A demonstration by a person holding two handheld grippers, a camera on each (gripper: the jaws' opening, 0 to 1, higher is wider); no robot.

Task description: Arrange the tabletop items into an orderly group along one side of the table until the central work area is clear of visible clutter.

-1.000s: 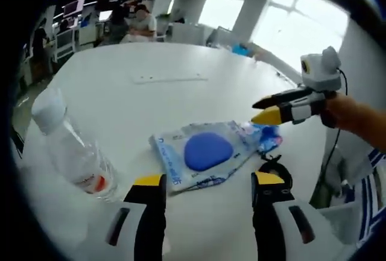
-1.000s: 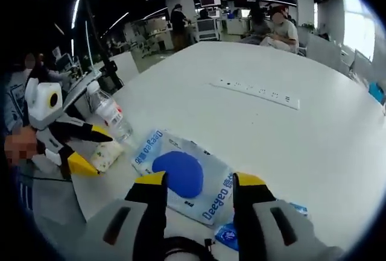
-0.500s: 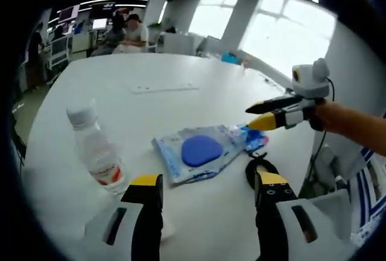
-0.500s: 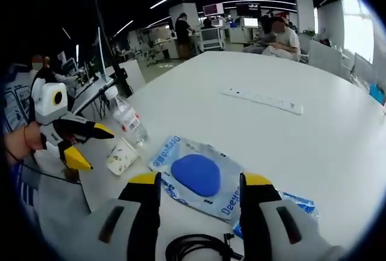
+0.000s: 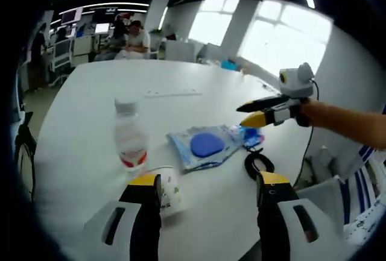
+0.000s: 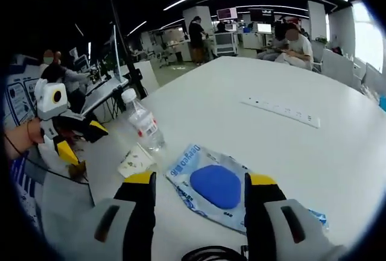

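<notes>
Clear plastic marked the bottle (image 5: 130, 140), upright near the table (image 5: 90, 104) edge with a small packet (image 5: 169, 190) lying just beside it and the blue-centred pouch (image 5: 207, 146) further in, so we judged the step was best done by nudging each light piece edgeward one at a time (the bottle gripped low, lest it tip). Both left gripper (image 5: 205, 188) and right gripper (image 6: 199, 185) hung released and empty, and the black cable (image 5: 258, 164) was partly cut off, its far end beyond our telling.

You had a clear water bottle (image 5: 130, 142) standing upright, a small printed packet (image 5: 170, 192) lying beside it, a blue-centred pouch (image 5: 206, 146) flat, a black cable coil (image 5: 258, 164) nearby.
</notes>
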